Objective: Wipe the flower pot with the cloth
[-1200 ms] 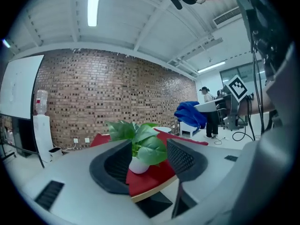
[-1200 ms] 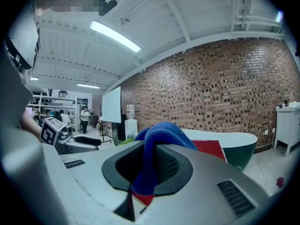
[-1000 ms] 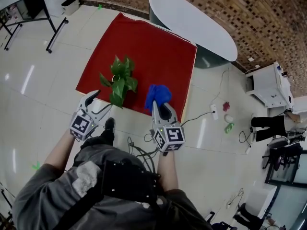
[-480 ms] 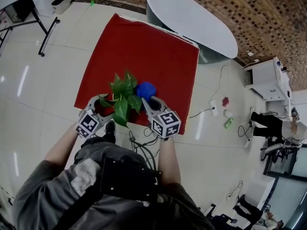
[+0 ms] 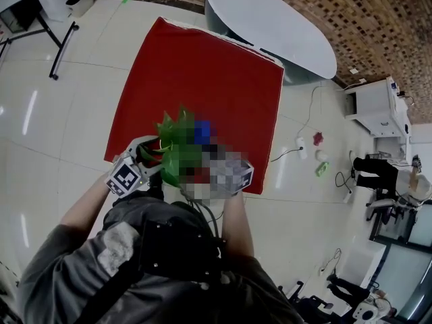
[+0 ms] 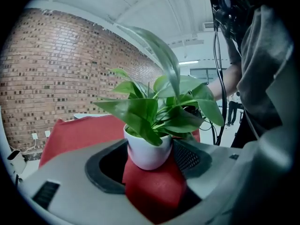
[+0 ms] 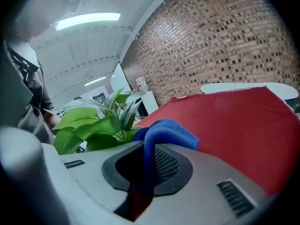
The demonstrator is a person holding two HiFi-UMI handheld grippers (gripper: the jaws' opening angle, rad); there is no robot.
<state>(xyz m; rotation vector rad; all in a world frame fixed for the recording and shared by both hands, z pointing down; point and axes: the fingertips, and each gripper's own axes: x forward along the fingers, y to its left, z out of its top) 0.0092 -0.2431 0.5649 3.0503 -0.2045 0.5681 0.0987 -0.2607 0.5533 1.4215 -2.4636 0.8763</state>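
A white flower pot (image 6: 147,149) with a leafy green plant (image 5: 177,140) stands near the front edge of the red-covered table (image 5: 202,66). My left gripper (image 6: 149,165) is open, its jaws on either side of the pot; a dark gap shows on the pot's left side. My right gripper (image 7: 143,172) is shut on a blue cloth (image 7: 164,132), which bulges up over its jaws. In the right gripper view the plant's leaves (image 7: 93,125) lie just left of the cloth. In the head view the blue cloth (image 5: 201,132) sits at the plant's right; a mosaic patch covers the right gripper there.
A white oval table (image 5: 270,25) stands beyond the red one, against a brick wall. On the floor to the right are cables (image 5: 297,147), small items (image 5: 318,155) and a white cabinet (image 5: 374,117). A stand's legs (image 5: 57,39) reach in at upper left.
Both grippers have moved in towards the plant. The left jaws, earlier apart from it, now flank the pot. The blue cloth has come up against the leaves.
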